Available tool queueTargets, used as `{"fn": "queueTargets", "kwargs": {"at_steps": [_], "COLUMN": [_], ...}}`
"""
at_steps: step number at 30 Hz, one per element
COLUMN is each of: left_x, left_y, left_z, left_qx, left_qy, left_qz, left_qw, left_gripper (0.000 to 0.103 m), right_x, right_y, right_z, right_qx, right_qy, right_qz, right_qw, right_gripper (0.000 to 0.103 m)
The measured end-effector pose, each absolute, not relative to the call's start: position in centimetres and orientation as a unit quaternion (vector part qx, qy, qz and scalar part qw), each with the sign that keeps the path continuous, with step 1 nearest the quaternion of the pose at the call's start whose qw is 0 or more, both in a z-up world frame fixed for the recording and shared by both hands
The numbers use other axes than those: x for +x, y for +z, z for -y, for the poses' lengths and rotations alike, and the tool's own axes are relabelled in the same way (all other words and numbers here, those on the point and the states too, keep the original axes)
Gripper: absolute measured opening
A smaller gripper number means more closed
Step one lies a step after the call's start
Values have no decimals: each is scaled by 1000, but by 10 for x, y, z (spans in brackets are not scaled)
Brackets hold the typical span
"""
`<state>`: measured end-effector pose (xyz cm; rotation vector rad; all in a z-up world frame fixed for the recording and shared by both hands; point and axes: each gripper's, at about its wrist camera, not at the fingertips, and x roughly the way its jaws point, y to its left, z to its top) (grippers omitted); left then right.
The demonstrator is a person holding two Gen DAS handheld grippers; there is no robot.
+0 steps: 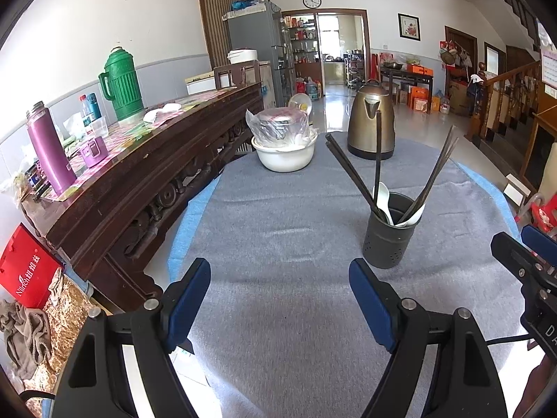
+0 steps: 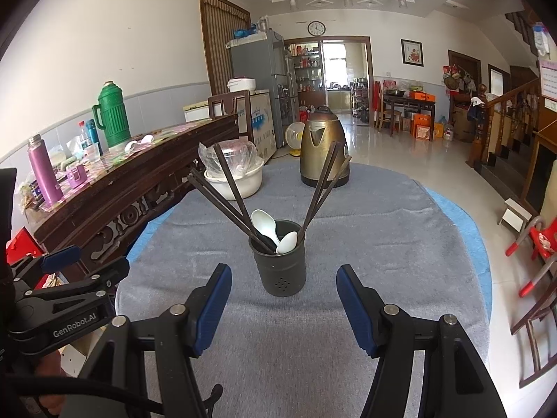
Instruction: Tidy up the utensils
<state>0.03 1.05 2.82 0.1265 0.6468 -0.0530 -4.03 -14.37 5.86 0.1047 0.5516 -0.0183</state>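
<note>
1. Utensil holder (image 2: 278, 261) upright on the grey tabletop (image 2: 383, 230), well in from its edges.
2. Dark chopsticks (image 2: 229, 195) and white spoons (image 2: 264, 224) standing inside.
3. Right gripper (image 2: 283, 308) spread wide, empty, fingers (image 2: 212, 310) flanking the holder from just short of it.
4. Left gripper (image 1: 280, 301) spread, empty; holder ahead, beyond its right finger.

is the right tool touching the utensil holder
Apart. The right wrist view shows bare grey cloth between the right tool and the utensil holder, its fingers open and empty.
</note>
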Motion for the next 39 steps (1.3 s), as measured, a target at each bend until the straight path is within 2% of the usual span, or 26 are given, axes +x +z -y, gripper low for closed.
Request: {"fn": "queueTargets", "kwargs": {"at_steps": [23,39], "left_x": [-39,-21], "left_y": [50,48], "left_z": [-9,-9], "left_qx": [64,59], "left_qy": [-32,-35], "left_qz": [-281,-297], "left_qw": [957,953], "left_gripper": [83,85], "right_x": [-81,-67], "right_y": [83,82], "right_z": [143,142], "right_qx": [50,48], "right_qy": [-9,-13], "right_qz": [-232,-246], "right_qw": [971,968], "right_gripper": [66,66]}}
